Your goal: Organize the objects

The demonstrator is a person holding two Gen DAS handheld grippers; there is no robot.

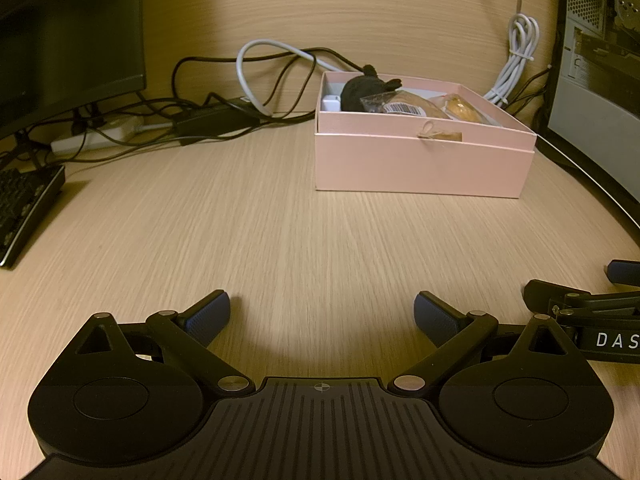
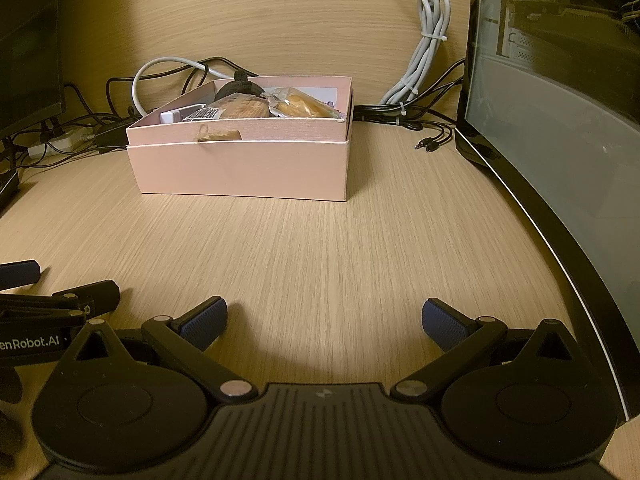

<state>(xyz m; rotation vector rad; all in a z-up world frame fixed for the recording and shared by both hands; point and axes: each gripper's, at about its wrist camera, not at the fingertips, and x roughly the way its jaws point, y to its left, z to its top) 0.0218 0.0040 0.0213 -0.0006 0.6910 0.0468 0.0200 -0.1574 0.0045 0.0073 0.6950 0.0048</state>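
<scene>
A pink box (image 1: 420,164) (image 2: 240,168) sits at the back of the wooden desk. It holds a black soft object (image 1: 358,90) (image 2: 238,87), wrapped pastries (image 1: 460,110) (image 2: 304,109), a barcoded packet (image 1: 404,109) (image 2: 206,114) and a small white item (image 1: 332,103) (image 2: 172,116). My left gripper (image 1: 322,318) stands open over bare desk, well in front of the box. My right gripper (image 2: 324,322) is open too, equally far from the box, with nothing between its fingers. Each gripper shows at the edge of the other's view.
Black and white cables (image 1: 224,108) and a power strip (image 1: 92,138) lie behind the box on the left. A monitor (image 1: 68,40) and keyboard (image 1: 24,208) stand far left. A computer case (image 2: 560,160) lines the right side, with a bundled grey cable (image 2: 424,68) and audio plugs (image 2: 426,146) beside it.
</scene>
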